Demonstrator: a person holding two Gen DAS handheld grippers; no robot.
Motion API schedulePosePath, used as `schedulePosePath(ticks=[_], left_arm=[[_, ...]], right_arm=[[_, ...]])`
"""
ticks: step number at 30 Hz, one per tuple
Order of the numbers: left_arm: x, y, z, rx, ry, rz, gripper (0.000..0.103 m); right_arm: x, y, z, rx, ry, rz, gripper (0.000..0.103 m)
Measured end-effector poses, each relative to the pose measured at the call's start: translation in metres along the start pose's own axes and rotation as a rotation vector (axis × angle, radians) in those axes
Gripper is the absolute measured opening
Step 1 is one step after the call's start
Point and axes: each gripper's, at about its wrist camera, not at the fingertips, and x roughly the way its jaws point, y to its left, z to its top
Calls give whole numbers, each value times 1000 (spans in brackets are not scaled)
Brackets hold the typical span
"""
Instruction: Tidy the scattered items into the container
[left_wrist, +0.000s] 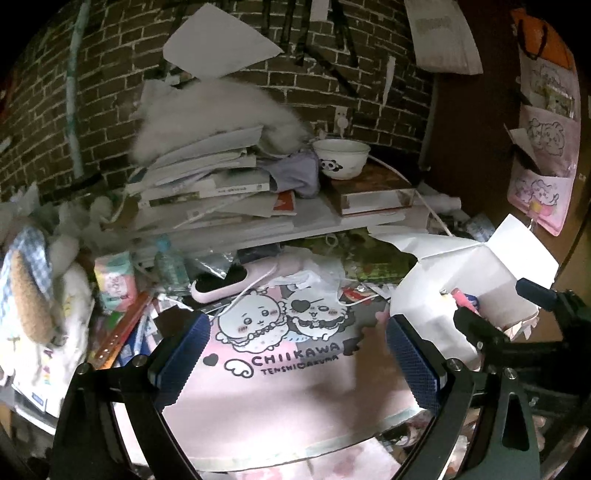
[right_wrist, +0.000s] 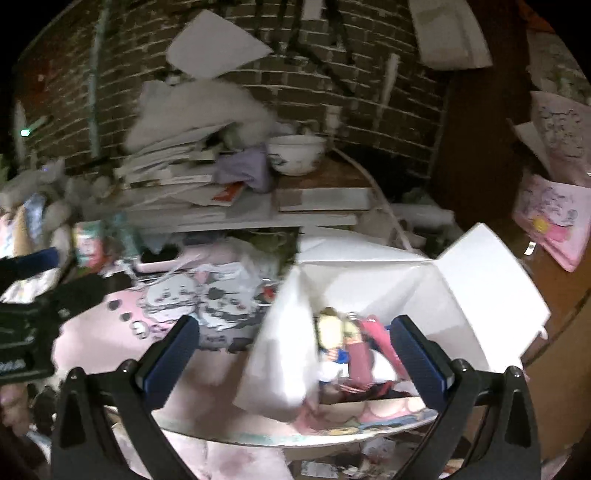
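A white cardboard box (right_wrist: 424, 288) stands with its flaps open at the right of a pink Chiikawa mat (left_wrist: 280, 373). Inside it lie a small blond figure (right_wrist: 332, 334) and pink pieces (right_wrist: 364, 354); a pink piece (left_wrist: 463, 299) also shows in the left wrist view. My right gripper (right_wrist: 295, 354) hangs open just in front of the box's near wall, holding nothing. Over the printed part of the mat, my left gripper (left_wrist: 295, 356) is open and empty. The right gripper (left_wrist: 506, 310) appears beside the box (left_wrist: 480, 273) in the left wrist view.
A pink handheld device (left_wrist: 221, 284) with a white cable lies behind the mat. A water bottle (left_wrist: 170, 266), a tissue pack (left_wrist: 114, 280) and plush toys crowd the left. Behind, a shelf holds stacked books (left_wrist: 207, 184) and a panda bowl (left_wrist: 341, 157) against a brick wall.
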Motion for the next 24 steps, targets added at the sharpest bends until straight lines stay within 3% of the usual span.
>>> schedulePosePath(ticks=[10,24], left_arm=[[-2,-6,6,2,25,-60,95],[-1,0,6,-14,24,-19,95]], right_arm=[[-6,-6,9,56,-3,-34,103],[-4,-6,12,54,-2,-57,103]])
